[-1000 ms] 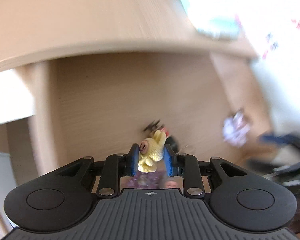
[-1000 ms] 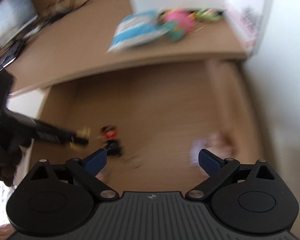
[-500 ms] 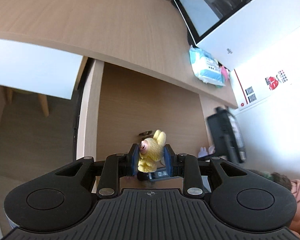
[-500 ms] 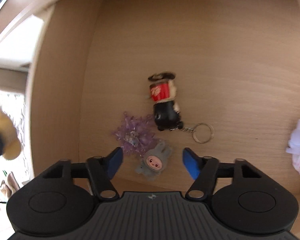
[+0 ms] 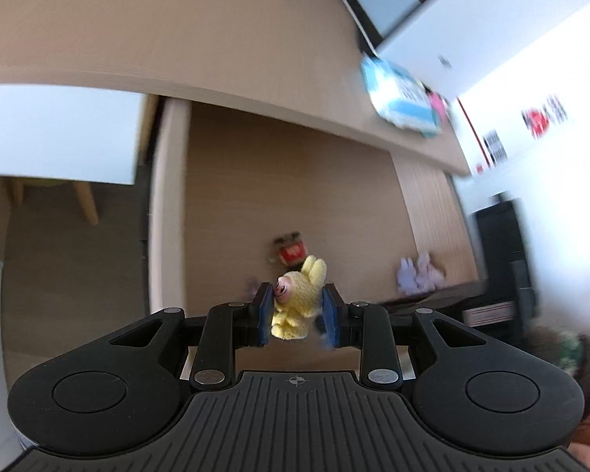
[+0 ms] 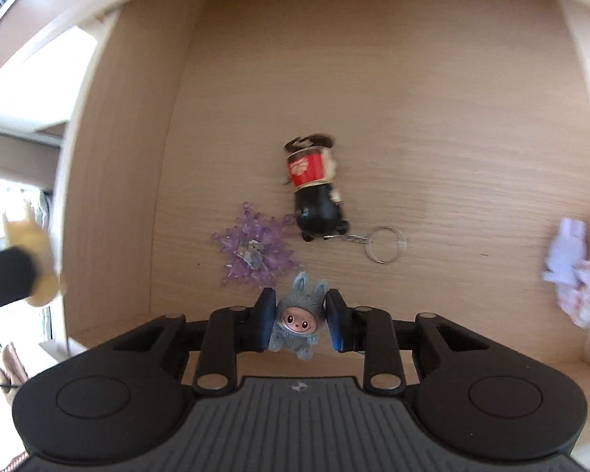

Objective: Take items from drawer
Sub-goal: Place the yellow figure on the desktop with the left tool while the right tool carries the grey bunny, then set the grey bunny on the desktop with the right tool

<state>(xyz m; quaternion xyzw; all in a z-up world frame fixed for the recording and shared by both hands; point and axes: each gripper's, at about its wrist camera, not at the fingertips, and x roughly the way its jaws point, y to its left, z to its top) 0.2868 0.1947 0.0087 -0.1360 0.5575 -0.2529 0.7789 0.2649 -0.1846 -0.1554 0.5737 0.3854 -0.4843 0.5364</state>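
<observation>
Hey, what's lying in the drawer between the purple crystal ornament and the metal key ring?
In the right wrist view, the black figurine with the red top lies between the purple crystal ornament and the metal key ring, chained to that ring.

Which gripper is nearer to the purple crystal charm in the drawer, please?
Right. The right gripper, shut on the grey doll, sits just beside the purple charm; the left gripper holds the yellow doll higher up.

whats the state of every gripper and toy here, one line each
left gripper: shut on yellow plush, held above the drawer
right gripper: jaws just closed, shut on grey plush
drawer: open
figure keychain: lying on drawer floor
purple crystal ornament: lying loose
pale bunny toys: lying loose
</observation>
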